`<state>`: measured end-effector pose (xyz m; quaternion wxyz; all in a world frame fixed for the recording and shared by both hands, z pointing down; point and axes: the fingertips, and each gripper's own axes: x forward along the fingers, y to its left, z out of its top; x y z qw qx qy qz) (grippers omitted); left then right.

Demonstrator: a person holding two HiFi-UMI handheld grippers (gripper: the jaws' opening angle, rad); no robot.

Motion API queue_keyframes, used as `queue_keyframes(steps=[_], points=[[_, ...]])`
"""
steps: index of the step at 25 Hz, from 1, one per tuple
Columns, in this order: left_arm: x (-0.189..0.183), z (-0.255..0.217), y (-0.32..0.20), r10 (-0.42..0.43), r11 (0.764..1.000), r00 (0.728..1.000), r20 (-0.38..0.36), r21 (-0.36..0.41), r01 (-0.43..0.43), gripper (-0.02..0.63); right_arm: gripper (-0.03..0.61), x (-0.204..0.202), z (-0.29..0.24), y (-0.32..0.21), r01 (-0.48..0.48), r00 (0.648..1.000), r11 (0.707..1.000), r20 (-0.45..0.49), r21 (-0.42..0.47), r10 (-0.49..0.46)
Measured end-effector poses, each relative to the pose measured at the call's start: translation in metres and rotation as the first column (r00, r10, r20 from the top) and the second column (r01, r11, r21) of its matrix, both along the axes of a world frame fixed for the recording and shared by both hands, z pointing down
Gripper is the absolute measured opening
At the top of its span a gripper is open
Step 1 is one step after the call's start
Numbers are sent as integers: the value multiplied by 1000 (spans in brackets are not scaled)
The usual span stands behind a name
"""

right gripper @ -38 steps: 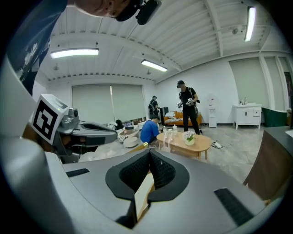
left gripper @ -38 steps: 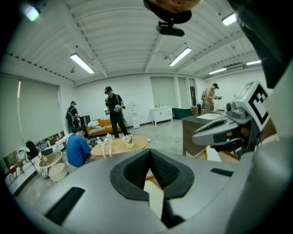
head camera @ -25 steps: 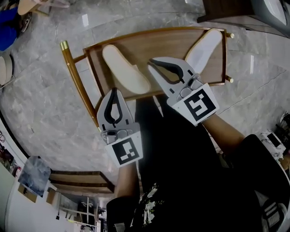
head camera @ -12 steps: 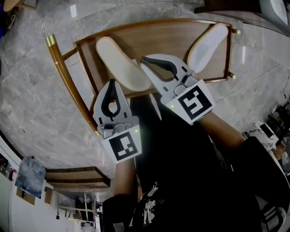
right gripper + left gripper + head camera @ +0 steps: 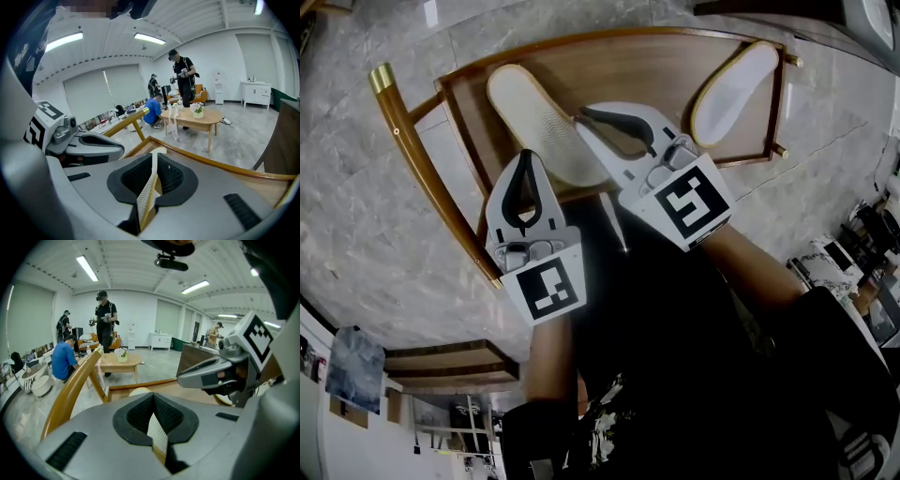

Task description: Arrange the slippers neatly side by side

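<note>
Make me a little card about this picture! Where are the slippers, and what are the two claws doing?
Place: wooden rack
Left slipper: on the rack's left part
Right slipper: at the rack's far right end, well apart from the other
Left claw: shut, holding nothing
Right claw: shut, holding nothing, by the left slipper's edge
Side by side: not yet

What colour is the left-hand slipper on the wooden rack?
The slipper is cream white; the head view shows it best.
</note>
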<state>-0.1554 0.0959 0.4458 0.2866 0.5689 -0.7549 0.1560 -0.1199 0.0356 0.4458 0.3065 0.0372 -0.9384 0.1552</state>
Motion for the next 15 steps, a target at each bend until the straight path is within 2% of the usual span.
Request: queue_keyframes(steps=[2, 4, 15], points=[[-1, 4, 1, 5, 1000, 1000, -8, -2, -5, 2, 14, -4, 6, 0, 2, 1000, 1000, -9, -3, -3], [-1, 7, 4, 14, 1000, 1000, -13, -11, -14, 2, 47, -9, 13, 1, 20, 1000, 1000, -15, -1, -20], [-2, 32, 9, 55, 997, 997, -48, -50, -57, 2, 69, -25, 39, -1, 11, 1000, 1000, -25, 8, -10]])
